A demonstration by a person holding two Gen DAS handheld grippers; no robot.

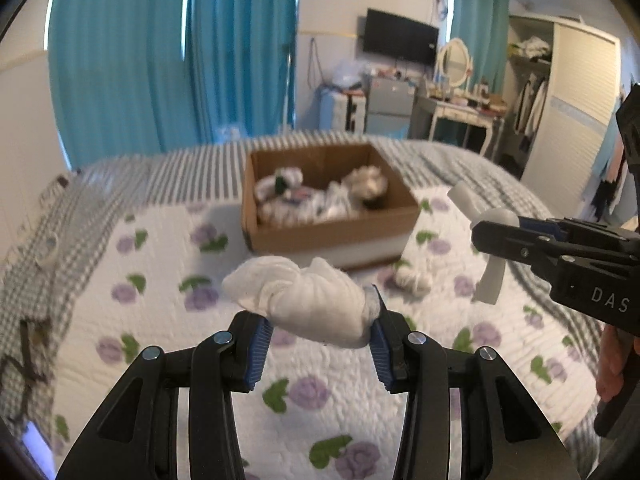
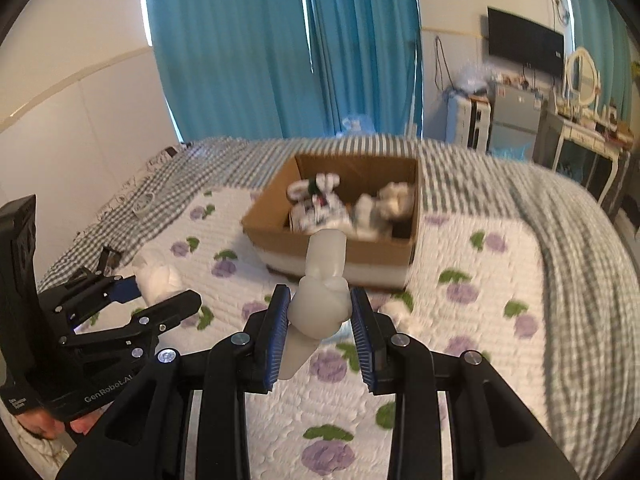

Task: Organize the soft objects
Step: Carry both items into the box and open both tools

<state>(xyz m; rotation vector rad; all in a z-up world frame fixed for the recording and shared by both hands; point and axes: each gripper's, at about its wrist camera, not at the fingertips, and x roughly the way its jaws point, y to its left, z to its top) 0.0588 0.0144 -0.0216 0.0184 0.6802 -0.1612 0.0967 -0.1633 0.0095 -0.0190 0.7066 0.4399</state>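
Note:
My left gripper (image 1: 320, 332) is shut on a knotted white sock bundle (image 1: 304, 300), held above the floral quilt (image 1: 340, 408). My right gripper (image 2: 320, 320) is shut on another knotted white sock (image 2: 322, 300), held upright above the quilt; it also shows in the left wrist view (image 1: 490, 240). The left gripper also shows in the right wrist view (image 2: 160, 300). An open cardboard box (image 1: 332, 236) with several rolled socks inside sits ahead on the bed, and shows in the right wrist view (image 2: 340, 248). A further white sock (image 1: 414, 280) lies on the quilt in front of the box.
The bed has a grey checked blanket (image 2: 580, 220) beyond the quilt. Blue curtains (image 1: 172, 60), a wall TV (image 1: 400, 42), a dressing table with mirror (image 1: 460, 108) and an open wardrobe (image 1: 560, 100) stand behind the bed. A white cable coil (image 2: 144, 202) lies at the bed's left.

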